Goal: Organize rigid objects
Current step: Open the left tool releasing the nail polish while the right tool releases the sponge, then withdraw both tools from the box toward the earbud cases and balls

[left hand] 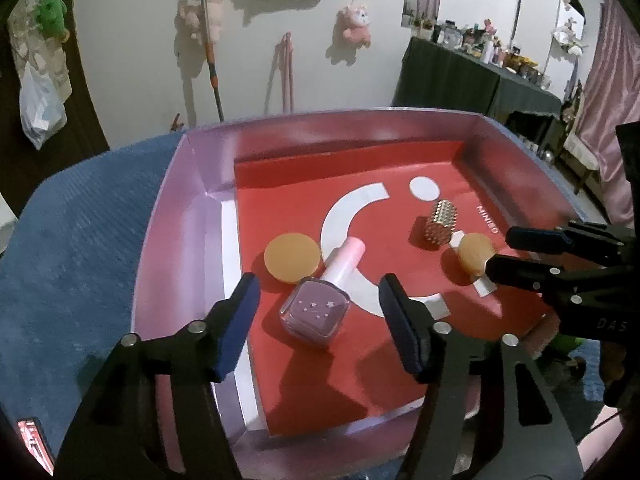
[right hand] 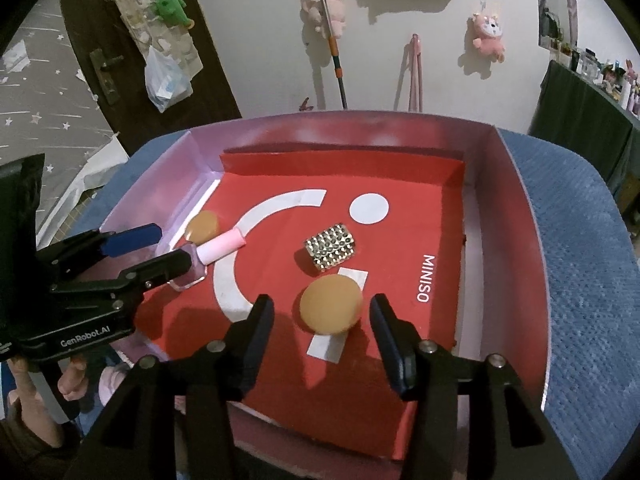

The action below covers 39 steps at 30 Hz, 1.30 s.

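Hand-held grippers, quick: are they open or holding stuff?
Left hand-held gripper: open, holding nothing; nail polish bottle lies loose between its fingers.
Right hand-held gripper: open, holding nothing.

glossy glass bottle (left hand: 316, 312), studded cylinder (left hand: 439, 222)

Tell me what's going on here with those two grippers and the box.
A person holds a gripper in each hand over a pink box lined with red Miniso paper. The left gripper is open around a nail polish bottle lying on its side, not pressing it. The right gripper is open around an orange disc. A second orange disc and a studded gold cylinder also lie in the box.
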Tool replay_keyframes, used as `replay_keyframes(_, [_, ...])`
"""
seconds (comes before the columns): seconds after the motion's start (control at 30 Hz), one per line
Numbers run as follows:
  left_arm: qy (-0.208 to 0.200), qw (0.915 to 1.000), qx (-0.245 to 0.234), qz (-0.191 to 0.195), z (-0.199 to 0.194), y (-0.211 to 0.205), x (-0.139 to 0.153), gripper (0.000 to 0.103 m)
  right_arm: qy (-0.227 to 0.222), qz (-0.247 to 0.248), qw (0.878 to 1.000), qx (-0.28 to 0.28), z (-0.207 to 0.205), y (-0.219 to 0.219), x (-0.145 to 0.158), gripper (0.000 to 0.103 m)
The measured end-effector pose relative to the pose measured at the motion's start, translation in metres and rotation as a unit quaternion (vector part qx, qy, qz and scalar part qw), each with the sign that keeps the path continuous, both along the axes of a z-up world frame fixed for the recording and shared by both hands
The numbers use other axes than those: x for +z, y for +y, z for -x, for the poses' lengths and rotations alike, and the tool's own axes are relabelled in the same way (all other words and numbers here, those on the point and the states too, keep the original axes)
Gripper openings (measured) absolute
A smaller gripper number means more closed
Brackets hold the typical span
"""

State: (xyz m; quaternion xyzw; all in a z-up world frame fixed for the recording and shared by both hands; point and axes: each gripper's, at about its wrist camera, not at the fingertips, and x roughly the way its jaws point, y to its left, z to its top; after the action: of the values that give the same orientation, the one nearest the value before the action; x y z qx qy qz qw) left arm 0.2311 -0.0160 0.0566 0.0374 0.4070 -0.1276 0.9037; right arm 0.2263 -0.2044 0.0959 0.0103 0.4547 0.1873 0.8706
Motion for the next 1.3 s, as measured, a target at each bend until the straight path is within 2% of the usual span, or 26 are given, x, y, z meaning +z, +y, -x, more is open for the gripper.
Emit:
replay_keyframes(0.2, [-0.033, 0.9993, 0.007, -0.016, 0.017, -0.001, 0.015, 0.067, -0.022, -0.012, 1.0, 0.0, 0.013, -0.003, 0.014, 0.065])
replay_keyframes(0.33, [-0.042, 0.999, 0.01, -0.016, 0.025, -0.002, 0.022, 0.072, -0.035, -0.019, 0.999, 0.001, 0.022, -0.005, 0.023, 0.074])
replay_keyframes(0.47, [-0.048, 0.9986, 0.013, -0.017, 0.032, -0.003, 0.025, 0.073, -0.051, -0.022, 0.998, -0.001, 0.033, -0.007, 0.031, 0.077])
replay_keyframes(0.6, [-0.052, 0.9985, 0.014, -0.013, 0.038, -0.004, 0.027, 0.082, -0.064, -0.033, 0.997, -0.003, 0.042, -0.011, 0.038, 0.084])
replay_keyframes(0.73, [-0.061, 0.998, 0.014, -0.014, 0.046, -0.007, 0.029, 0.083, -0.074, -0.039, 0.996, -0.004, 0.05, -0.014, 0.042, 0.093])
replay_keyframes(0.83, [-0.067, 0.9975, 0.017, -0.013, 0.052, -0.008, 0.03, 0.094, -0.084, -0.045, 0.995, -0.009, 0.056, -0.017, 0.045, 0.1])
replay_keyframes(0.93, [-0.072, 0.9972, 0.019, -0.006, 0.057, -0.008, 0.03, 0.095, -0.091, -0.054, 0.994, -0.012, 0.061, -0.019, 0.047, 0.103])
replay_keyframes(1.3, [-0.081, 0.9963, 0.031, -0.003, 0.073, -0.009, 0.03, 0.099, -0.128, -0.061, 0.99, -0.011, 0.09, -0.019, 0.057, 0.103])
